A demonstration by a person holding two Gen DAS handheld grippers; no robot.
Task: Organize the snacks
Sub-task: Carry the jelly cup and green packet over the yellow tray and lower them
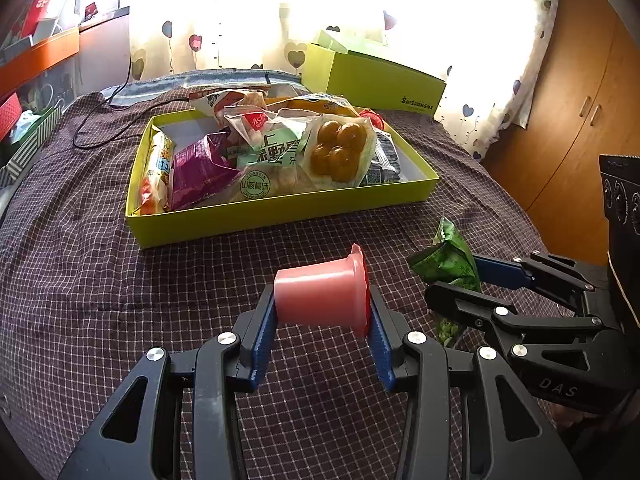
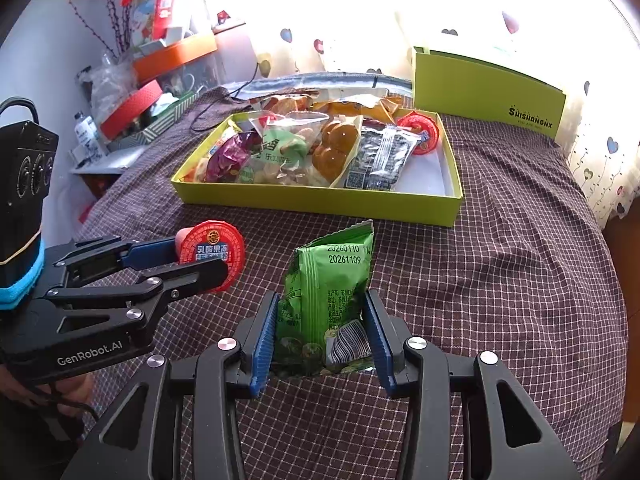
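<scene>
the left claw (image 1: 322, 330) is clamped on a pink jelly cup (image 1: 320, 294), lying sideways across the pads, red lid to the right. the right claw (image 2: 320, 336) is clamped on a green packet (image 2: 332, 292), standing upright, long axis up. the tray (image 1: 280, 216) of snacks lies straight ahead of both, beyond the cup; likely the left claw is slightly nearer.

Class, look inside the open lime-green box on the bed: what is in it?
The lime-green box holds heaped snack packets: a purple packet, round yellow pastries, a dark packet and a red-lidded jelly cup. Anything beneath the heap is covered.
</scene>
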